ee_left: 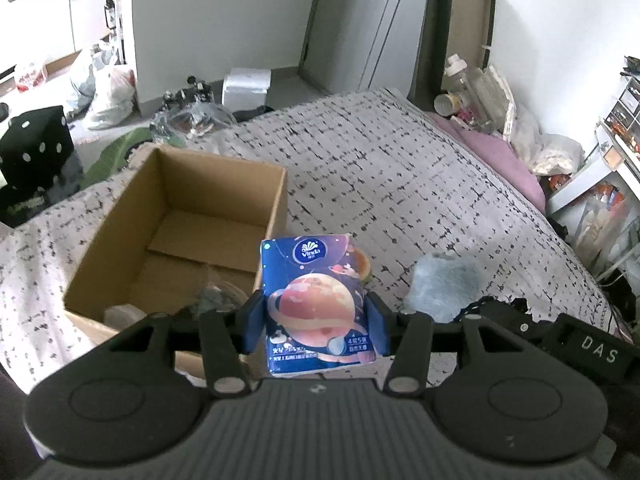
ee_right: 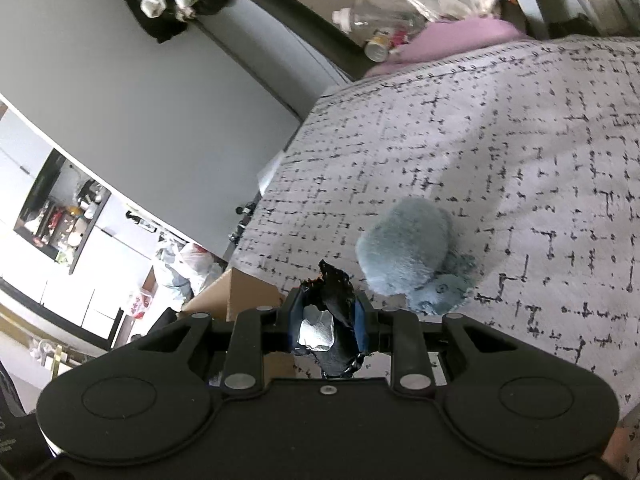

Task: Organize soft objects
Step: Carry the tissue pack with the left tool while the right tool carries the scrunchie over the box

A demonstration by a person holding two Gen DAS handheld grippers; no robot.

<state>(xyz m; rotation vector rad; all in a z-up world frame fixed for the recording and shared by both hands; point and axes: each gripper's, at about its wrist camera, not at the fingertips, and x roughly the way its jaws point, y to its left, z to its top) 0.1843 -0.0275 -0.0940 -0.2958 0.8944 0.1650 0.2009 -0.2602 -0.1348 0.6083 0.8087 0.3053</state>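
Here we hold the blue planet-printed tissue pack point(ee_left: 316, 304) upright in our clamped left tool point(ee_left: 316, 326), the open brown cardboard box point(ee_left: 276, 200) just left; our right tool point(ee_right: 326, 326) pinches black fabric point(ee_right: 336, 300).

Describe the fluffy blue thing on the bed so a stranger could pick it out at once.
Start at the bed with the white cover patterned in black dashes, then find the open cardboard box standing on it. Right of the box, on the bare cover, lies the pale blue plush toy. It is the only furry item there; the tissue pack beside it is glossy and printed with planets.
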